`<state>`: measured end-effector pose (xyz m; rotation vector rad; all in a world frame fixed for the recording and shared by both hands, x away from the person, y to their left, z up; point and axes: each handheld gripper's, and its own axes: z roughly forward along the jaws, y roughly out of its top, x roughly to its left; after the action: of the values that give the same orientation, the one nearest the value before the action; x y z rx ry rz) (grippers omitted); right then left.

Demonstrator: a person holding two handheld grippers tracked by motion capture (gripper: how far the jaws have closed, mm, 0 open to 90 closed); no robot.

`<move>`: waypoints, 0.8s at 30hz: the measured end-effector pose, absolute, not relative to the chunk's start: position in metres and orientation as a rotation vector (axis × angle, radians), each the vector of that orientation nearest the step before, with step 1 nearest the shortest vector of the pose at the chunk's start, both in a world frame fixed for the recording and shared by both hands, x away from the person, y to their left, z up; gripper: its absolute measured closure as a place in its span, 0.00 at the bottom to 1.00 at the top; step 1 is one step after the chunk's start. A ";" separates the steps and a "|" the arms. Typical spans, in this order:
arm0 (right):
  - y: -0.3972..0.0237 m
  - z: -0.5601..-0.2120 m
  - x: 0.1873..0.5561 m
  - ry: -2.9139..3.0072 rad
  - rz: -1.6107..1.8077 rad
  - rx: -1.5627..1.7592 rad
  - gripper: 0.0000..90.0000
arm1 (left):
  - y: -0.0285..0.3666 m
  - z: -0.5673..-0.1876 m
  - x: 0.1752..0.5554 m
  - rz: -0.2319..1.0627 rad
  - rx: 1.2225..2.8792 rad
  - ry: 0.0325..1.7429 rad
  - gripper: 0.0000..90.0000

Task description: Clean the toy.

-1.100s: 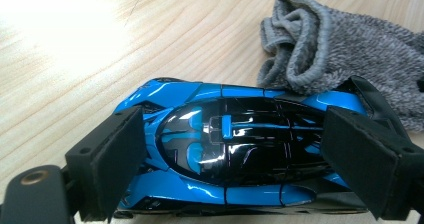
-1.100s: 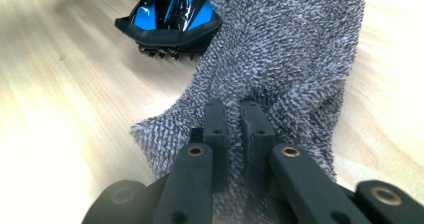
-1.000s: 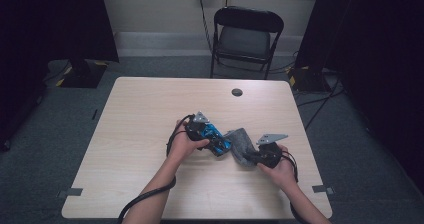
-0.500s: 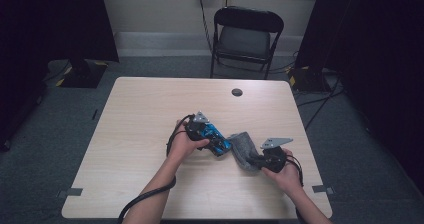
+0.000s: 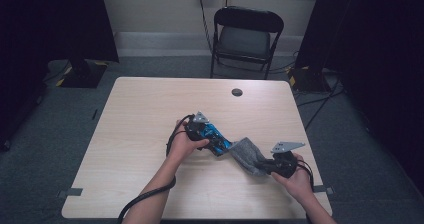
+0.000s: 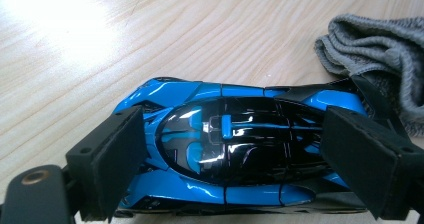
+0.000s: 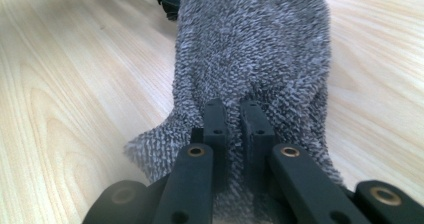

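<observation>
Blue toy car (image 6: 225, 149) in left tool (image 6: 240, 169), grey cloth (image 7: 250, 59) in right tool (image 7: 234, 121).

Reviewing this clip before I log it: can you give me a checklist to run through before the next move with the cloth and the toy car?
1. Left gripper clamped on the blue toy car, pads on both ends: ok.
2. Right gripper shut on the grey cloth: ok.
3. Cloth reaches the car: ok, it lies against one end.
4. Car resting on the table: cannot tell.
5. Small dark disc far from the work: ok.
</observation>
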<state>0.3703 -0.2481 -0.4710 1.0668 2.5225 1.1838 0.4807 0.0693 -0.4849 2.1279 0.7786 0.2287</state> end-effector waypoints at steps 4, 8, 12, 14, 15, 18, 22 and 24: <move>-0.252 -0.465 0.370 2.487 1.207 1.073 0.93 | 0.069 -0.484 0.481 0.235 2.134 0.778 0.13; -0.256 -0.456 0.375 2.431 1.220 1.087 0.93 | 0.069 -0.485 0.480 0.230 2.129 0.780 0.13; -0.253 -0.448 0.386 2.378 1.230 1.109 0.93 | 0.069 -0.485 0.480 0.228 2.126 0.780 0.13; -0.249 -0.445 0.395 2.358 1.234 1.130 0.93 | 0.069 -0.485 0.480 0.228 2.123 0.779 0.13; -0.248 -0.444 0.398 2.354 1.240 1.136 0.93 | 0.069 -0.485 0.480 0.230 2.121 0.778 0.13; -0.239 -0.442 0.410 2.336 1.226 1.147 0.93 | 0.069 -0.486 0.480 0.230 2.120 0.778 0.13; -0.227 -0.442 0.426 2.312 1.192 1.162 0.93 | 0.069 -0.486 0.480 0.230 2.120 0.778 0.13; -0.221 -0.443 0.434 2.303 1.183 1.172 0.93 | 0.070 -0.486 0.480 0.230 2.118 0.779 0.13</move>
<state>0.4336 -0.2209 -0.4429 1.1720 2.3028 1.1828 0.4800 0.0695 -0.4857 2.1175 0.7790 0.2298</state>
